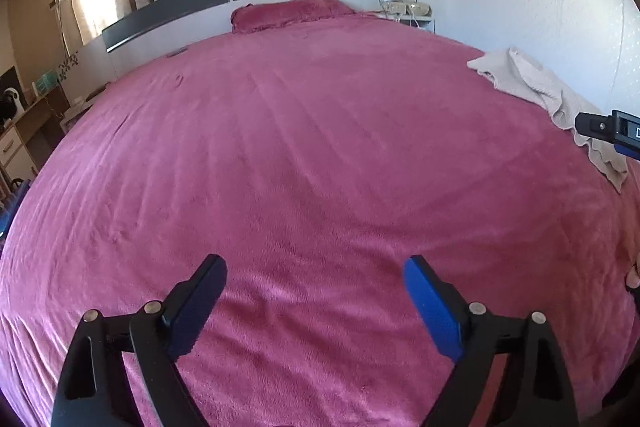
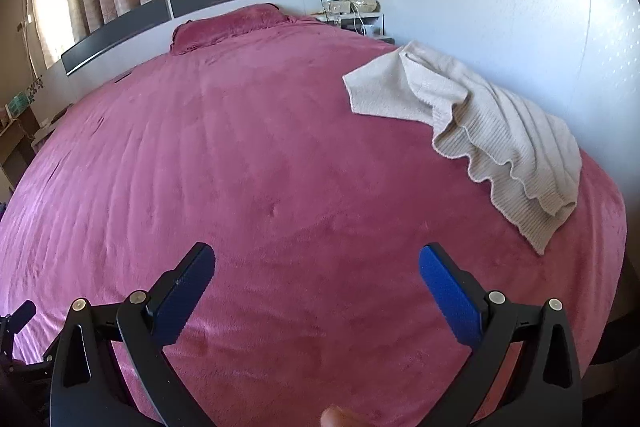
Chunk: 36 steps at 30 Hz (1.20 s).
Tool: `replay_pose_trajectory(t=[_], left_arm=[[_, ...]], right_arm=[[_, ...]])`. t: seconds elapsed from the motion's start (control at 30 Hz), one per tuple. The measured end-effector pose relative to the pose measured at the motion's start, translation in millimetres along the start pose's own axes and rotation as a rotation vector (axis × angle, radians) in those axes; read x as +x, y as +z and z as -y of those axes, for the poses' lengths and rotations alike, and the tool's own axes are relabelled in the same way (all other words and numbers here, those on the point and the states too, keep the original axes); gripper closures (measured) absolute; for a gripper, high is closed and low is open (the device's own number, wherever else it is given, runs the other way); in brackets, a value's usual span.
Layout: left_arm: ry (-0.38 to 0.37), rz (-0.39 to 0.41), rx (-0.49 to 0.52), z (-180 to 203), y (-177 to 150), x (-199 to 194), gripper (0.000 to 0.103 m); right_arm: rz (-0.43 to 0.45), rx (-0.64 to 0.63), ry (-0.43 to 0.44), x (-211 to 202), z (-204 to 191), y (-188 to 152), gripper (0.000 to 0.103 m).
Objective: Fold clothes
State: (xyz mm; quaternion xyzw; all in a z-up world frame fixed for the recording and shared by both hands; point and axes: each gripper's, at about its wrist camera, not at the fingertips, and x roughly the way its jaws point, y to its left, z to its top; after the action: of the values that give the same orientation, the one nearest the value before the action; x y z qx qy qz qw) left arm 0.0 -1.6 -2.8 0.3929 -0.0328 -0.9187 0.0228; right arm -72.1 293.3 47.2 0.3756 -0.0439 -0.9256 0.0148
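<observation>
A beige ribbed knit garment lies crumpled along the right side of the pink bed, its wavy hem towards me. In the left wrist view the same garment lies at the far right. My right gripper hovers open over bare blanket, down and left of the garment, nothing between its blue pads. My left gripper is open too, above the bed's near middle, far left of the garment. The right gripper's tip pokes into the left wrist view in front of the garment.
A pink pillow rests at the grey headboard. A nightstand with a lamp and cables stands at the far right by the white wall. Curtains hang behind; a desk stands left of the bed.
</observation>
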Motion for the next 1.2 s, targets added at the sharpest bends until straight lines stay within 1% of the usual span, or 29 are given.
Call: replay_pose_trajectory(t=[0.4, 0.5, 0.6, 0.77, 0.87, 1.07, 1.2], left_arm=[[0.004, -0.034, -0.092, -11, -16, 17, 0.011], [0.006, -0.043, -0.113, -13, -19, 22, 0.011], [0.007, -0.051, -0.113, -15, -17, 29, 0.011], [0.0, -0.091, -0.117, -13, -10, 35, 0.011], [0.006, -0.107, -0.116, 0, -8, 44, 0.011], [0.008, -0.149, -0.092, 10, -10, 49, 0.011], [0.01, -0.17, -0.088, 13, -10, 45, 0.011]], right_arm=[[-0.102, -0.063, -0.03, 30, -5, -14, 0.0], [-0.121, -0.077, -0.027, 33, -8, -15, 0.0], [-0.12, -0.086, -0.024, 31, -11, -17, 0.0], [-0.143, -0.086, -0.017, 30, -10, -19, 0.0], [-0.157, -0.089, -0.016, 28, -8, -21, 0.0], [-0.209, -0.063, 0.017, 24, 8, -31, 0.0], [-0.239, -0.047, 0.016, 20, 19, -37, 0.0]])
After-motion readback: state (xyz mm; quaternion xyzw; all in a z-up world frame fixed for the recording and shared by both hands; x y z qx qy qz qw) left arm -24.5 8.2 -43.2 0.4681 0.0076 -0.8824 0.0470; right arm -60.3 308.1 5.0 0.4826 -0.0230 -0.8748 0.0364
